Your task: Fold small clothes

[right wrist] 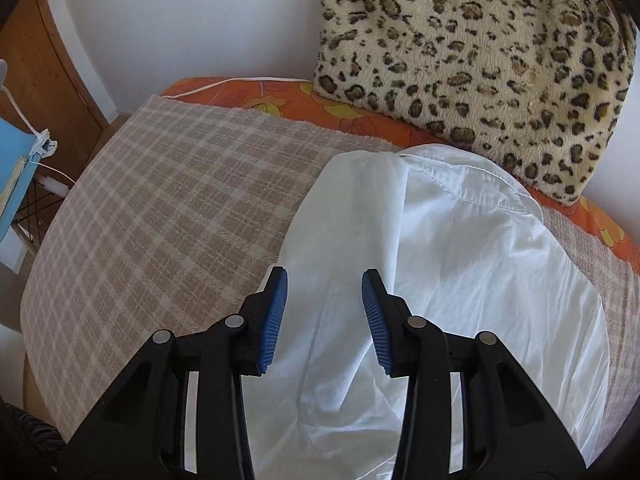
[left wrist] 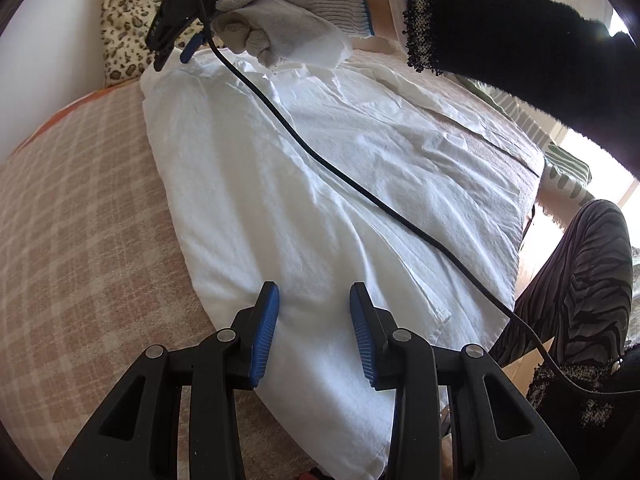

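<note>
Now both grippers gape: the left gripper (left wrist: 314, 332) over the white shirt (left wrist: 304, 200), the right gripper (right wrist: 324, 320) nearing its collar at twelve o'clock.

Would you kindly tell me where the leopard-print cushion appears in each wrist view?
Left wrist: leopard-print cushion at upper left, behind the right gripper.
Right wrist: cushion fills the upper right.
Shared landmark: the white shirt, whose collar end lies beside the cushion.
</note>
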Demonstrator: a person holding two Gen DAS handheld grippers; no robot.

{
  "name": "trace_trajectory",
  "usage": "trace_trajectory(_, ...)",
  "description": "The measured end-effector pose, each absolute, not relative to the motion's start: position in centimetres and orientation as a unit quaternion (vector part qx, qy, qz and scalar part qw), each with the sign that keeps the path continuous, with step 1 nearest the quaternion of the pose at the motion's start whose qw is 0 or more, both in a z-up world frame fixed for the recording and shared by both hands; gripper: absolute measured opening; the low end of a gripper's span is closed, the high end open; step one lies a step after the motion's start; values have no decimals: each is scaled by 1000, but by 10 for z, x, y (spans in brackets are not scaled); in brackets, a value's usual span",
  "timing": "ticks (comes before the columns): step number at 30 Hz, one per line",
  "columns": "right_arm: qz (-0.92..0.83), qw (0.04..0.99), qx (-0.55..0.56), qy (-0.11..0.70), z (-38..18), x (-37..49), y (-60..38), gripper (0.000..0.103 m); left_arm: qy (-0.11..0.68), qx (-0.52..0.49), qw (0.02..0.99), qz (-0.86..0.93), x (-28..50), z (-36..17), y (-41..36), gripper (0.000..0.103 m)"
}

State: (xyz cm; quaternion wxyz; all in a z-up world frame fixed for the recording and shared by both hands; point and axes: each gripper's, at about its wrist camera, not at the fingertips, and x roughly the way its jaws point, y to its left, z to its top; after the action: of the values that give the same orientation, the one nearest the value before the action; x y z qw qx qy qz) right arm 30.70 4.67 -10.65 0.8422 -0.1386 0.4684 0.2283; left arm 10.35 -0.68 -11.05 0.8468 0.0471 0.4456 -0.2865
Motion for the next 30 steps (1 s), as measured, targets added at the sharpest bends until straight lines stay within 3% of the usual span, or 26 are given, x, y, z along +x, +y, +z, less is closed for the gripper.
trace_trajectory(6,193,840,-160,482,-142,344,48,39,450,33,843,-292,101,-110,-2,34)
trace_trajectory(12,183,846,-166,472,-141,349,53,39,444,26,843,-302,86,-108,-1,35)
trace_trajectory(30,210,883,-43,418,-11,229,-25,42,447,18,839,-309,38,-93,2,39)
